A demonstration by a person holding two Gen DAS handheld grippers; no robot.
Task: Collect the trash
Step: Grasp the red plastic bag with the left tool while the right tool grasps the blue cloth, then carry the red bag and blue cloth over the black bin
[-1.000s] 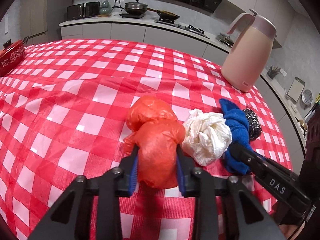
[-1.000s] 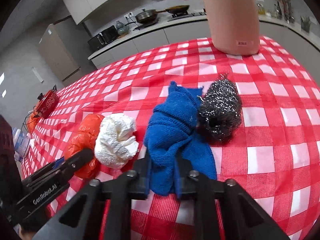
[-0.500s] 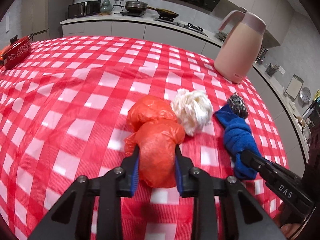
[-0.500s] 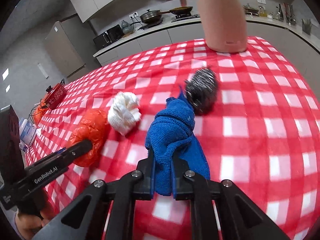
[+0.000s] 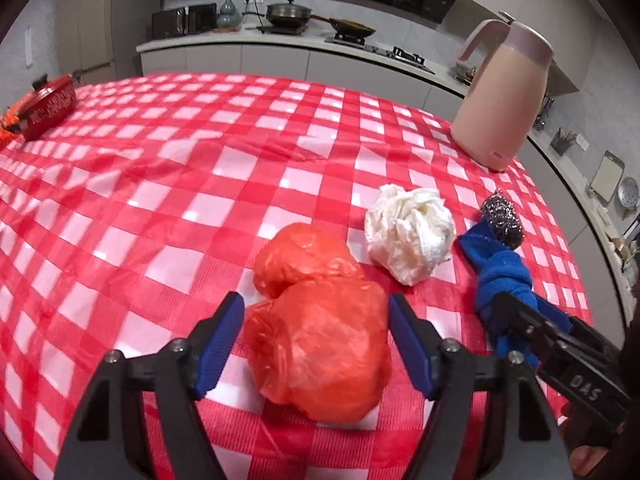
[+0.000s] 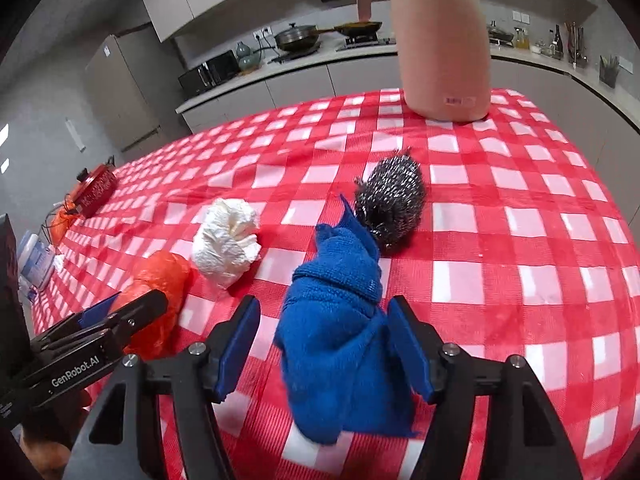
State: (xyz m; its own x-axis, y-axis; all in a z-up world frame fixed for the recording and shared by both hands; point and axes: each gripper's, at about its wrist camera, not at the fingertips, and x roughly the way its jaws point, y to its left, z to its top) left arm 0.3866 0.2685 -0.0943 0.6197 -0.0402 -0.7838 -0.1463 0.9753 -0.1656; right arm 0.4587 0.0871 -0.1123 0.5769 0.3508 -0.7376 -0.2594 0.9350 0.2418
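The left gripper point(image 5: 316, 344) stands open around the orange bag point(image 5: 320, 332) (resting on the checked cloth point(image 5: 160, 200)); the right gripper point(image 6: 324, 348) gapes either side of the blue rag point(image 6: 340, 328), with the white wad point(image 6: 226, 242) ahead-left.

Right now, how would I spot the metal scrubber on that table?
Start at the tall pink jug on the checked tablecloth. Nearer the camera lies the steel wool ball, touching a blue cloth. It alone is grey, wiry and shiny.
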